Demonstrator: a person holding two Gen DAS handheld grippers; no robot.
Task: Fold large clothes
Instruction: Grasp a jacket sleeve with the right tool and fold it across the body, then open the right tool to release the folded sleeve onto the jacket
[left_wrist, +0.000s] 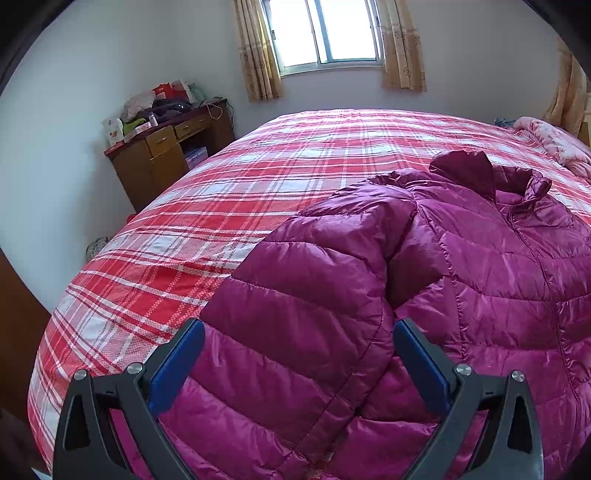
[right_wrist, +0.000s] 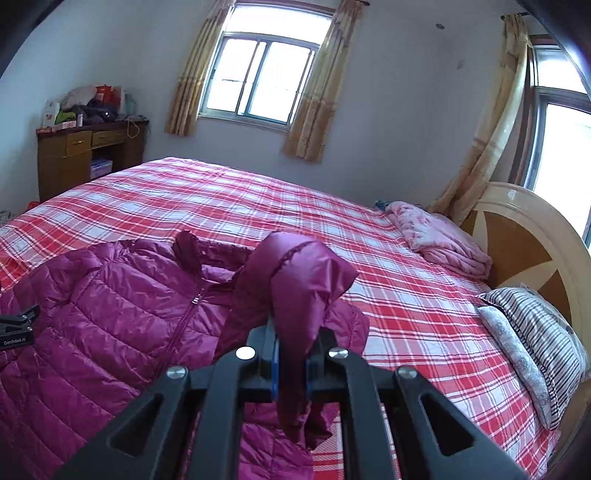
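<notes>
Right wrist, right tool (right_wrist: 291, 363) pinching jacket (right_wrist: 110, 302) sleeve (right_wrist: 299, 280); left tool (left_wrist: 297, 354) spread over bed (left_wrist: 221, 192)

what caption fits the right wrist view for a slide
Right claw shut on magenta puffer jacket's sleeve, lifted above plaid bed.

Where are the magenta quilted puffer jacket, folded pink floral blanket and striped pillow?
magenta quilted puffer jacket (left_wrist: 491, 266), left wrist view, chest panel beside the zip.
folded pink floral blanket (right_wrist: 439, 240), right wrist view, top surface.
striped pillow (right_wrist: 543, 332), right wrist view, middle of the striped face.
</notes>
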